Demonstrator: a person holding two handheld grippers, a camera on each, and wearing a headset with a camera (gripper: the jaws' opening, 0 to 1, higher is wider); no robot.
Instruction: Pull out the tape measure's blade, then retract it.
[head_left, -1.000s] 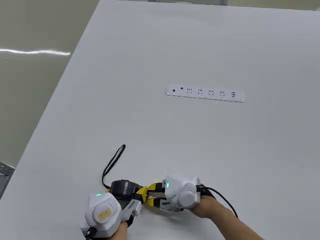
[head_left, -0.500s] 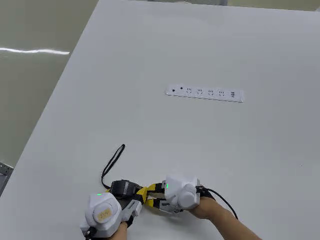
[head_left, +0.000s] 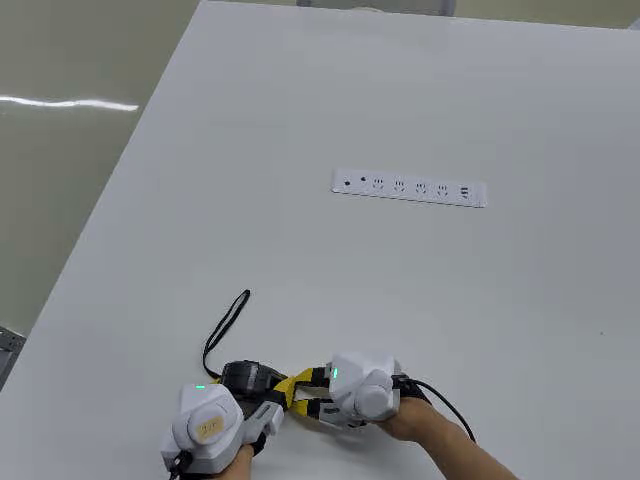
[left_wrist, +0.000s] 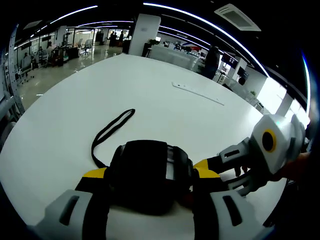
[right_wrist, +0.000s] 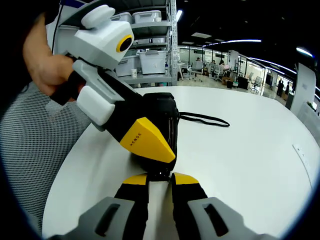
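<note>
A black tape measure (head_left: 250, 377) lies near the table's front edge, with its black wrist strap (head_left: 225, 325) trailing away from me. My left gripper (head_left: 255, 392) is shut on the case (left_wrist: 150, 172), one yellow finger on each side. From the right, my right gripper (head_left: 297, 393) meets the case's lower edge (right_wrist: 160, 120). Its two yellow fingers stand close together, and my right gripper (right_wrist: 160, 181) is shut on a small dark blade tip there. No length of blade shows. The left gripper's yellow finger (right_wrist: 147, 140) covers part of the case.
A white power strip (head_left: 410, 187) lies across the middle of the white table (head_left: 400, 90). The table's left edge drops to a shiny floor. Shelves with storage bins stand behind the hands in the right gripper view.
</note>
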